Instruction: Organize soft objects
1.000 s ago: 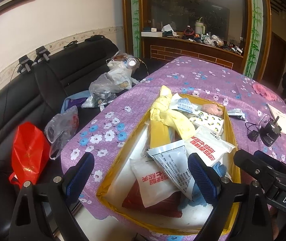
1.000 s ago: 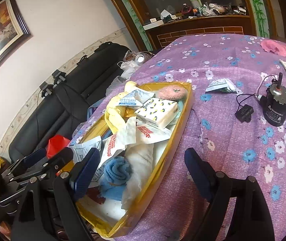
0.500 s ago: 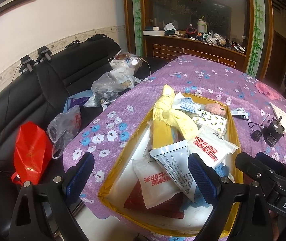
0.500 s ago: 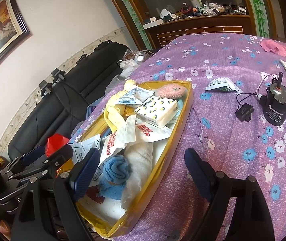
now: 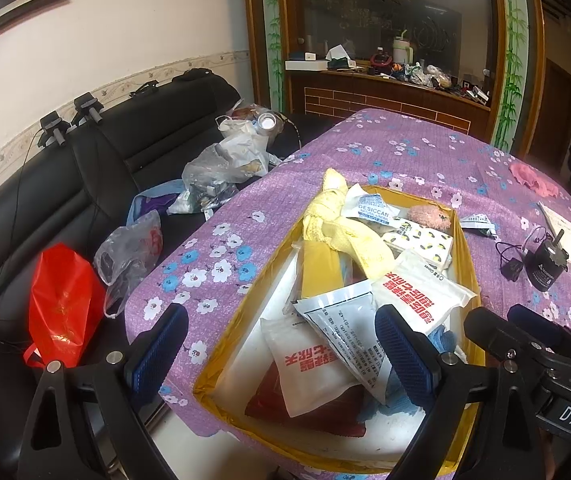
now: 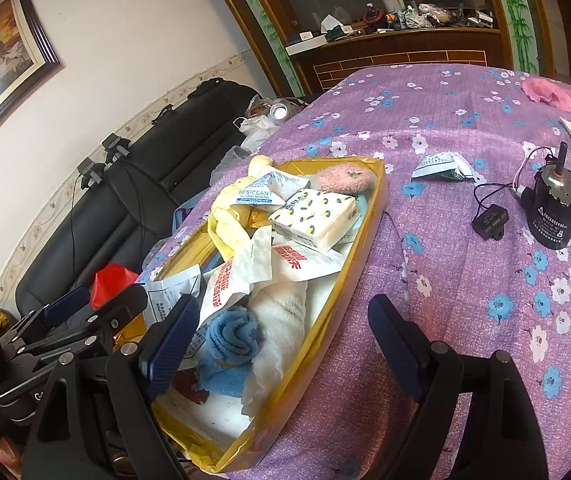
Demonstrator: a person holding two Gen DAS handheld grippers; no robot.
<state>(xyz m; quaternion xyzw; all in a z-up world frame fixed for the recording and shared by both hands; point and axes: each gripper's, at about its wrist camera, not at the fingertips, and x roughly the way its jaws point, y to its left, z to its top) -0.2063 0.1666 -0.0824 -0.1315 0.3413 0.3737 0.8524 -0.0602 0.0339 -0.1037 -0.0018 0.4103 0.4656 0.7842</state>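
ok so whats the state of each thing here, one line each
left tool: open, empty
right tool: open, empty
yellow box: open, piled full
blue cloth: rolled up, in box
desiccant packet: sealed, atop pile
black motor: upright, on tablecloth

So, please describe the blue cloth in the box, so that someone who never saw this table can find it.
On the purple flowered tablecloth stands a shallow yellow box full of packets. At its near end, beside a rolled white towel, lies the blue cloth. It is the only blue item there, crumpled and fuzzy, while its neighbours are flat white printed packets.
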